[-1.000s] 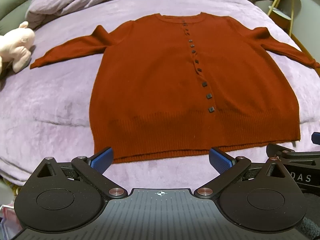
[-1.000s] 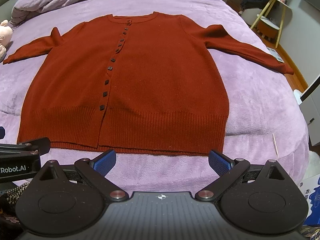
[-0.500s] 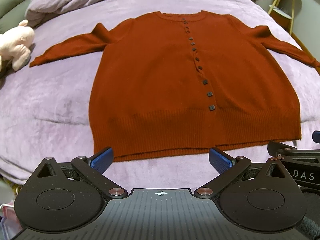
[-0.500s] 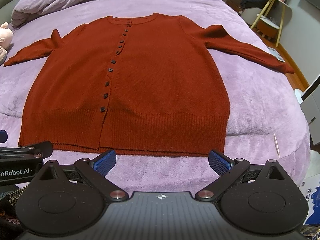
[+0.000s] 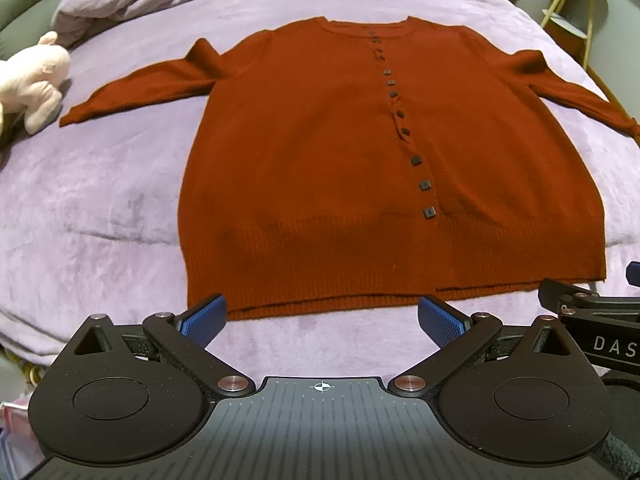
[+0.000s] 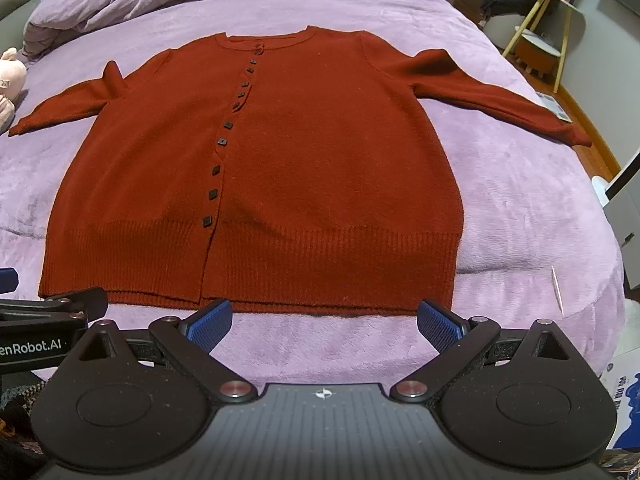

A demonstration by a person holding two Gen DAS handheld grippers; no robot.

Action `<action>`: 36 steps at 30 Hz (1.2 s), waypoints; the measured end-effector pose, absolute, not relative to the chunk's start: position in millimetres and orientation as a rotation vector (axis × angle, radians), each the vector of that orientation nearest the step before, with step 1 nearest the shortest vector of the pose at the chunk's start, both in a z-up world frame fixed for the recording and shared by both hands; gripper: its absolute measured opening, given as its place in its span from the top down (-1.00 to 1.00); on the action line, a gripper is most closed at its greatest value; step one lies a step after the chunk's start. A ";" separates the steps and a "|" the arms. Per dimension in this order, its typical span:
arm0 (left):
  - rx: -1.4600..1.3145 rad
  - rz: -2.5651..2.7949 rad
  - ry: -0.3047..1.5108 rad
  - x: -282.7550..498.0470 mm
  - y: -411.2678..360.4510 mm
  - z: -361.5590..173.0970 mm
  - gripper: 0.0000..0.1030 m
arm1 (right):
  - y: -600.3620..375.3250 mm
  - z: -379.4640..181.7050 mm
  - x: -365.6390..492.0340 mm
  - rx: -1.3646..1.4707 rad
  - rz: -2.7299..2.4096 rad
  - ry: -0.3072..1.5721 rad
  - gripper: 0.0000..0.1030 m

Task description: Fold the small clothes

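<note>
Cardigan (image 5: 320, 168) spread flat, buttoned, unfolded. Left gripper (image 5: 322, 318) and right gripper (image 6: 325, 318) spread, empty, near hem. Next, probably: pinch hem corners.

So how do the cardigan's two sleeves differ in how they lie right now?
The left sleeve shows a pointed bunch of fabric sticking up near the shoulder; the right sleeve looks smoother there. The left sleeve's cuff ends near the pink plush toy; the right sleeve's cuff reaches toward the bed's far side edge, with no toy nearby. Both spread outward from the cardigan, unfolded, flat on the bed, untouched by either claw.
</note>
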State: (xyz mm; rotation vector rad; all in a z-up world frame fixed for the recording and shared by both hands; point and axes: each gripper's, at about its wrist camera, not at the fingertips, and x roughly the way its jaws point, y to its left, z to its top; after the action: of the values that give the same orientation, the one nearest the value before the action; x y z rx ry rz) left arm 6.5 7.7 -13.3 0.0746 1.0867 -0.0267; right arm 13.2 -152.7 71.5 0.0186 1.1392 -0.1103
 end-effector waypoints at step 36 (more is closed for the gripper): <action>0.058 -0.021 1.154 23.5 8.9 -32.6 -1.00 | -161.5 61.5 22.2 0.099 -0.014 1.104 -0.92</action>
State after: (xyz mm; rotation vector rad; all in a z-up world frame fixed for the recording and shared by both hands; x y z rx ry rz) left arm 23.5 8.9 -32.6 0.0585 1.1544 -0.0209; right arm 22.2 -161.5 61.5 0.0985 1.1043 -0.0144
